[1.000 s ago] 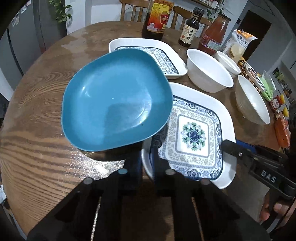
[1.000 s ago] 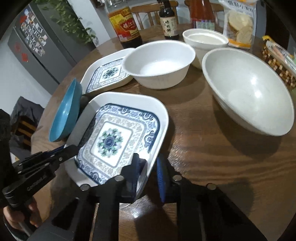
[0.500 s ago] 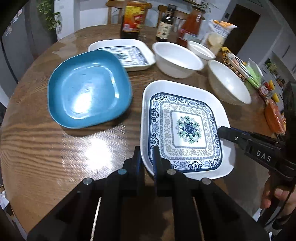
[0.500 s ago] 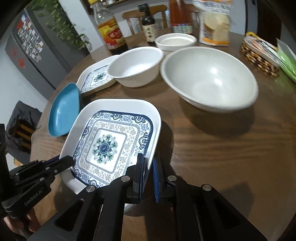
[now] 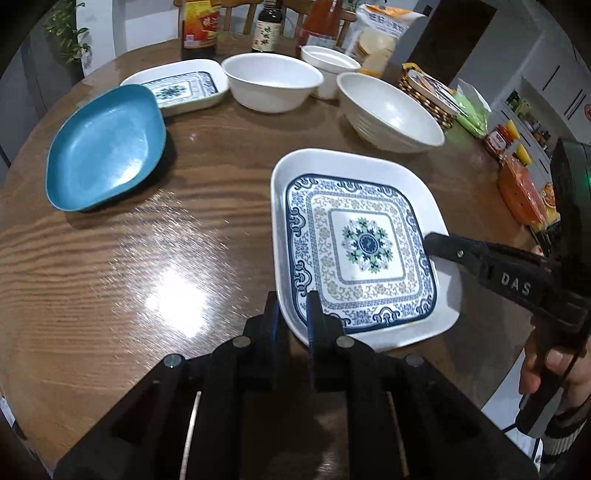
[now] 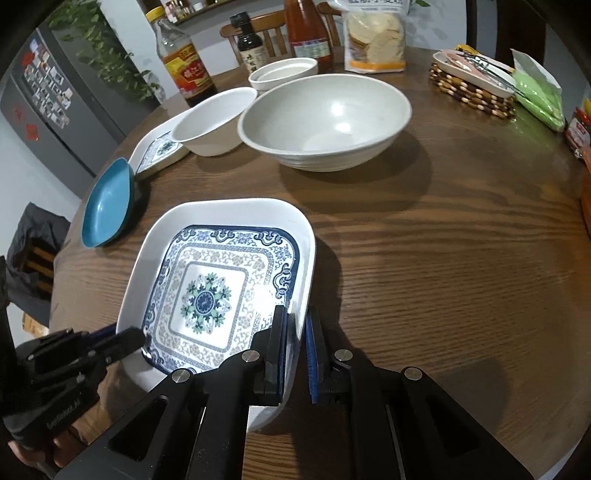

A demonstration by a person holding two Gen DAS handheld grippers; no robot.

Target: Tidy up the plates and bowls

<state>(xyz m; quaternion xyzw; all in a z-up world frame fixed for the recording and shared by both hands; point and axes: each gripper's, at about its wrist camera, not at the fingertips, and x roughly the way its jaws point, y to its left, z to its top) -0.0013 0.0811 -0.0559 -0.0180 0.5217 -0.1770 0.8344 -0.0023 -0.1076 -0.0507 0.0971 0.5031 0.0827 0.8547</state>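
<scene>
A square white plate with a blue floral pattern (image 5: pixel 362 240) (image 6: pixel 207 291) is gripped at two edges. My left gripper (image 5: pixel 293 314) (image 6: pixel 129 338) is shut on its near left rim. My right gripper (image 6: pixel 295 332) (image 5: pixel 434 242) is shut on its right rim. The plate casts a shadow on the wooden table (image 5: pixel 147 258) and looks slightly raised. A blue plate (image 5: pixel 105 147) (image 6: pixel 107 203) lies flat at the left. Behind it sit a second patterned plate (image 5: pixel 181 86), a white bowl (image 5: pixel 273 79), a small white dish (image 5: pixel 328 62) and a large pale bowl (image 5: pixel 391 110) (image 6: pixel 325 118).
Sauce bottles (image 5: pixel 199 26) and a bag of crackers (image 5: pixel 376 37) stand along the table's far edge. A woven mat with a tray (image 6: pixel 472 85) and food packets (image 5: pixel 521 184) lie at the right. A person's hand (image 5: pixel 546 373) holds the right gripper. Bare wood stretches between the plates.
The blue plate stood tilted over the patterned plate a second ago and now lies flat on the table. Both grippers have moved the patterned plate to the right, away from it.
</scene>
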